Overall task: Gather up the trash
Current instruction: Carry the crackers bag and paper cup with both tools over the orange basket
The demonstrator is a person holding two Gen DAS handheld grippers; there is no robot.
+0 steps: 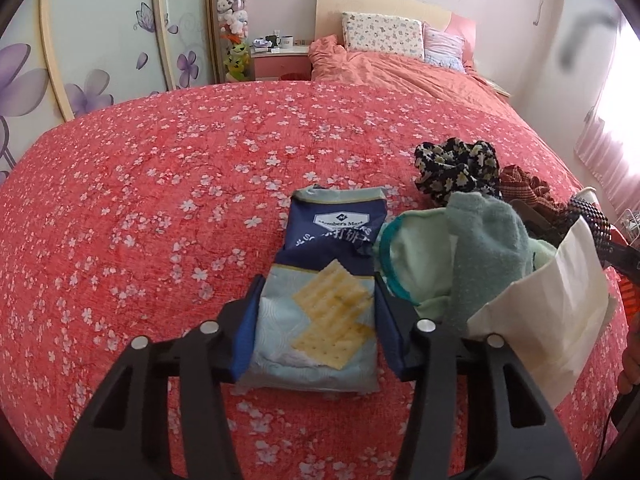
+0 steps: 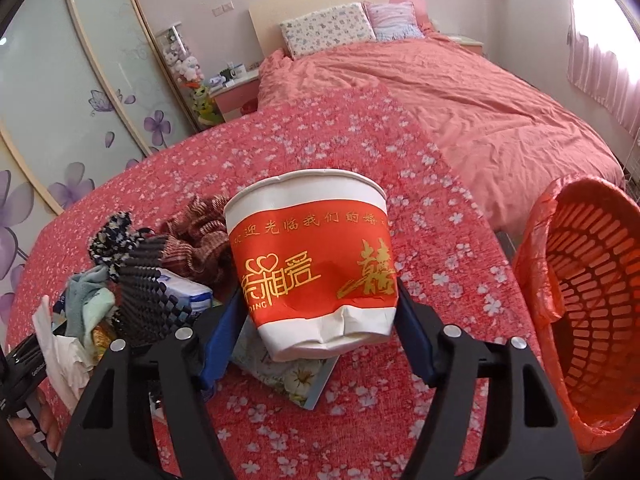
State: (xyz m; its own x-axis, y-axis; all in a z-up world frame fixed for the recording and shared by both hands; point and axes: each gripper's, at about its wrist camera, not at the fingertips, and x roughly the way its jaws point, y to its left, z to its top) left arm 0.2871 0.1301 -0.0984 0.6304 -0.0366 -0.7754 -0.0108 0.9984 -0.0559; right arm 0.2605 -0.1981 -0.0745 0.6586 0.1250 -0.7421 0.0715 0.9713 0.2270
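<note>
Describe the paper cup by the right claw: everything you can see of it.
The cup is white paper with a wide red band printed in gold characters and hearts. It stands on the flowered bedspread, tilted, its mouth leaning away from the camera, its lower wall dented and creased. Its base rests partly on a flat flowered packet. The right claw brackets its lower half, blue pads against both sides.

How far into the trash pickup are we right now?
Early. The orange bin looks empty, so nothing is binned yet. In hand: the left claw straddles the cracker packet, and the right claw straddles the dented paper cup. Left: bin both, then the tissue beside the clothes.
</note>
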